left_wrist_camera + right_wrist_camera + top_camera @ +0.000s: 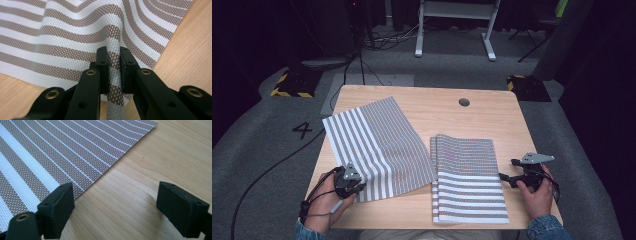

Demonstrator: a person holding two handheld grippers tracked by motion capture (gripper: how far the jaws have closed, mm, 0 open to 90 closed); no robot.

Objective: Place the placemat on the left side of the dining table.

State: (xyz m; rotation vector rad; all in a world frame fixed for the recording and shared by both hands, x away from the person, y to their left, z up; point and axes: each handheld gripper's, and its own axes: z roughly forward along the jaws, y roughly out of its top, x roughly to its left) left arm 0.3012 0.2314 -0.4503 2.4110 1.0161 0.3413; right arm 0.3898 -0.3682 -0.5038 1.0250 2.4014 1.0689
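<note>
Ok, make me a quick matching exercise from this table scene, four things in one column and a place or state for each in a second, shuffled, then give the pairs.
Column one:
1. left gripper
2. right gripper
3. slanted striped mat
4. stack of striped mats

Column two:
A. lies squarely on the table's right half
B. jaws wide apart over bare wood
C. pinched at its near corner, raised into a fold
D. jaws shut on woven fabric

Pairs: 1-D, 2-B, 3-C, 4-A
</note>
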